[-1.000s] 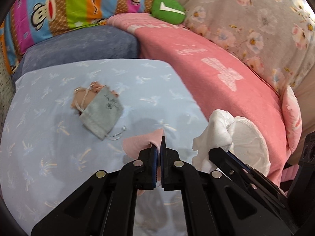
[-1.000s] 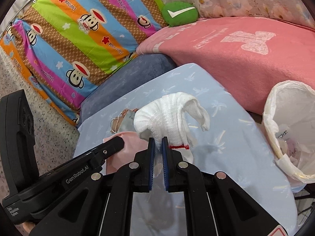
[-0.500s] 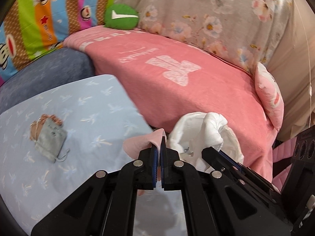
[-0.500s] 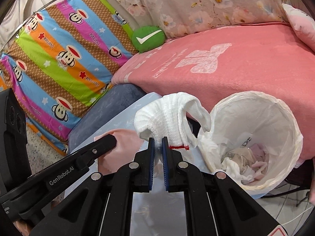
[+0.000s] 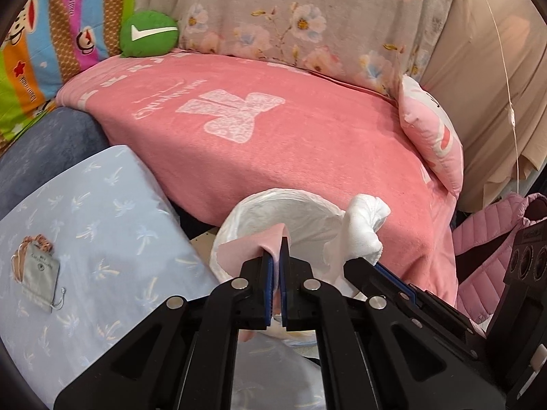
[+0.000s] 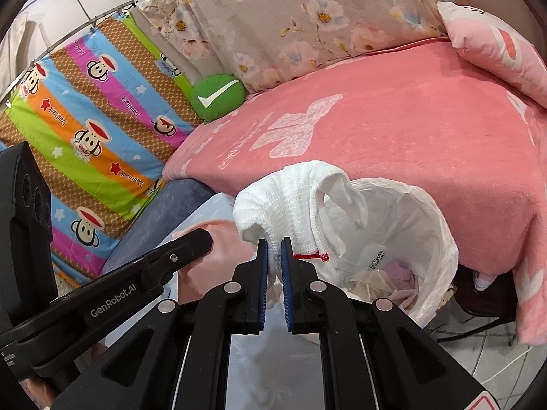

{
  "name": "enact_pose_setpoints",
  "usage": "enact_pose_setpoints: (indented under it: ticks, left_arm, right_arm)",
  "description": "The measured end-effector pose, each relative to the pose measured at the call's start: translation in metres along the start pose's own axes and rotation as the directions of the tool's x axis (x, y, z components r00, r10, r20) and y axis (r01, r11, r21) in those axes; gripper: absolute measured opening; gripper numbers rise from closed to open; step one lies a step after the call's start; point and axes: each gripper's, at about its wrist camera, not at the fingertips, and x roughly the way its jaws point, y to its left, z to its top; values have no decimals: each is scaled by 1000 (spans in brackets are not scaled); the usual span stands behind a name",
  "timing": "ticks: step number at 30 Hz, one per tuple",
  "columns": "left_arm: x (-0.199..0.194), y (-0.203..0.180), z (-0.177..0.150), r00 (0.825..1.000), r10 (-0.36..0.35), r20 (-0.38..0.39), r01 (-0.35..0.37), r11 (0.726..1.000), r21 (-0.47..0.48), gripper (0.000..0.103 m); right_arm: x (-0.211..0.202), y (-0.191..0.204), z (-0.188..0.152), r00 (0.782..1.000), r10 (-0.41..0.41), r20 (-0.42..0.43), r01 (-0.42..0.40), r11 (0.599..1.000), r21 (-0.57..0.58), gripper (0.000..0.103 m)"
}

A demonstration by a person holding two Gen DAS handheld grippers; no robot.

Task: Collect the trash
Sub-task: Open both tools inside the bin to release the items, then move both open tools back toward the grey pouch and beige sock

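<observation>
Now at the bin: both pieces of trash ready to drop

Held above the white plastic-lined trash bin (image 6: 410, 225), the white knitted sock with a red thread at its cuff (image 6: 294, 212) is pinched between the blue pads of the right tool (image 6: 273, 256), its loose end drooping toward the bin's mouth. Just beside it, the soft pink cloth scrap (image 5: 253, 242) is clamped in the left tool (image 5: 275, 259), whose jaws are pressed together on the fabric; in the left wrist view the scrap hangs at the near rim of the liner. Crumpled trash already lies at the bottom of the bin.

Judging from this, the carrying step is all but done and the release is in hand. The next move calls for bringing each piece fully over the opening, then spreading the jaws so the cloth falls inside and does not catch on the thin liner's rim.

Farther out, a flat grey drawstring pouch lying over a small brown item (image 5: 41, 271) rests on the pale blue palm-print bed sheet (image 5: 112, 225), probably left for a later trip. A pink blanket (image 5: 273, 143) covers the sofa behind the bin.
</observation>
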Motion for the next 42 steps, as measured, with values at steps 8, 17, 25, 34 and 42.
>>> enact_pose_setpoints:
  ticks: [8,17,25,34,42]
  left_arm:
    - [12,-17,4,1000,-4,-29,5,999,43,4]
    - [9,-12,9,1000,22,13,-22,1000,9,59]
    - [6,3,10,998,63,28,-62,998,-28,64]
    - [3,6,11,998,58,34,-58,998,-25,64]
    - [-2,13,6,995,87,39,-85,995,-56,64]
  right_arm:
    - [-4,-16,4,999,-27,16,27,999,27,8]
    - [-1,-17,10,998,-48,28,48,999,26,13]
    - [4,-15,10,998,-56,22,55,998,25,26]
    - [4,-13,8,998,-57,19,56,998,25,26]
    - [3,-11,6,998,-57,9,57,998,13,31]
